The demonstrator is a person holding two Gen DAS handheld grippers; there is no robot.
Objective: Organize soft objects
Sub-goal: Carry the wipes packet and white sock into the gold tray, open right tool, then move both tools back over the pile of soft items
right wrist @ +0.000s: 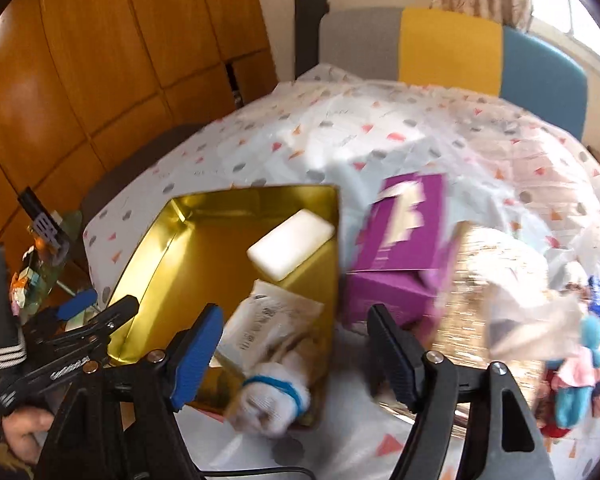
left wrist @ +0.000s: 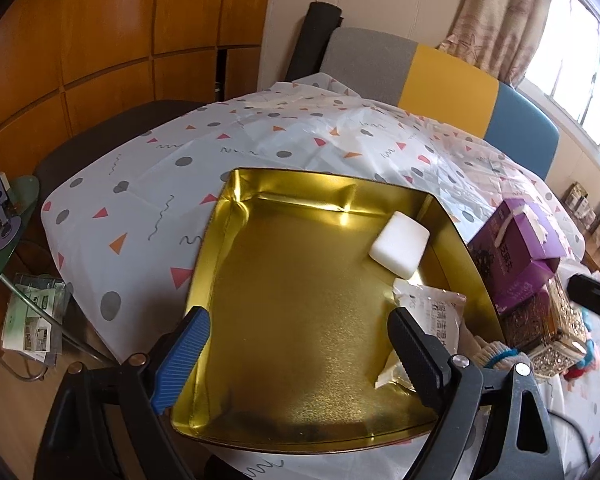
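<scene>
The right gripper (right wrist: 292, 354) has its fingers apart and holds nothing. Just below and between them lies the sock (right wrist: 270, 402), a rolled white bundle with a blue band, resting over the near corner of the tin (right wrist: 148, 268). It looks light, soft and easy to squeeze, so I judge the best hold is across the thick middle, near the band, where the roll will not open. Just ahead of the sock, the packet (right wrist: 268, 320) lies half inside the tin. It seems thin, crinkly and slippery; a pinch on its edge seems safer than on the flat face.

The left gripper (left wrist: 300, 356) also has its fingers apart and empty, hovering above the tin floor. Farther ahead, toward the right wall, sits the sponge (left wrist: 400, 245), white, light and springy.

The tin walls are stiff and thin, so a finger coming low may catch the rim. To the right of the right fingers stand the purple box (right wrist: 400, 252) and a glittery box (right wrist: 484, 300), close to the tin, leaving little room there. The toy (right wrist: 580, 380) lies at the far right. Beyond the tin, the desk (left wrist: 148, 184) is open.
</scene>
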